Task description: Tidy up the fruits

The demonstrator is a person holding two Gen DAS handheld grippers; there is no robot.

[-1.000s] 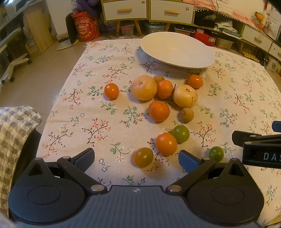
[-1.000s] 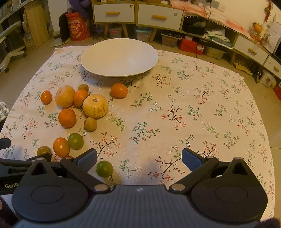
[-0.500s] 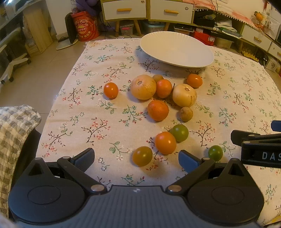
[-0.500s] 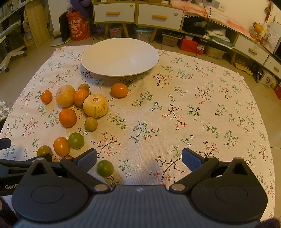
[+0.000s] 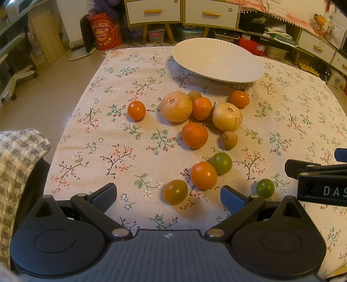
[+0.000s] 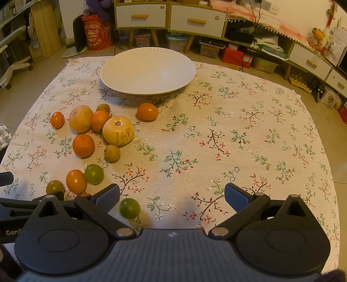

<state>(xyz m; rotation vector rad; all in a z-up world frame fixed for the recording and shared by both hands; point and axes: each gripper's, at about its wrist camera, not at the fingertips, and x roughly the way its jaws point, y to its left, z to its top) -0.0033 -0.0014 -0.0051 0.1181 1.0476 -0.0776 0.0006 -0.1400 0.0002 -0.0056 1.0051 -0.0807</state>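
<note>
Several fruits lie loose on the floral tablecloth (image 5: 108, 134): two pale round melons (image 5: 176, 106) (image 5: 227, 116), oranges (image 5: 194, 135), orange and green tomatoes (image 5: 203, 175) (image 5: 221, 162) and small brown fruits (image 5: 229, 140). An empty white plate (image 5: 216, 60) (image 6: 148, 70) stands at the far side. My left gripper (image 5: 168, 194) is open and empty, just short of a greenish-orange tomato (image 5: 175, 191). My right gripper (image 6: 172, 196) is open and empty; a small green tomato (image 6: 130, 208) lies by its left finger.
The right gripper's body (image 5: 318, 180) shows at the right edge of the left wrist view. A checked cloth (image 5: 15, 164) lies at the table's left. Cabinets with drawers (image 6: 169, 19), a red tin (image 6: 96, 33) and boxes stand on the floor beyond the table.
Both grippers have barely moved; the view has shifted very slightly. Both stay open and no fruit has moved.
</note>
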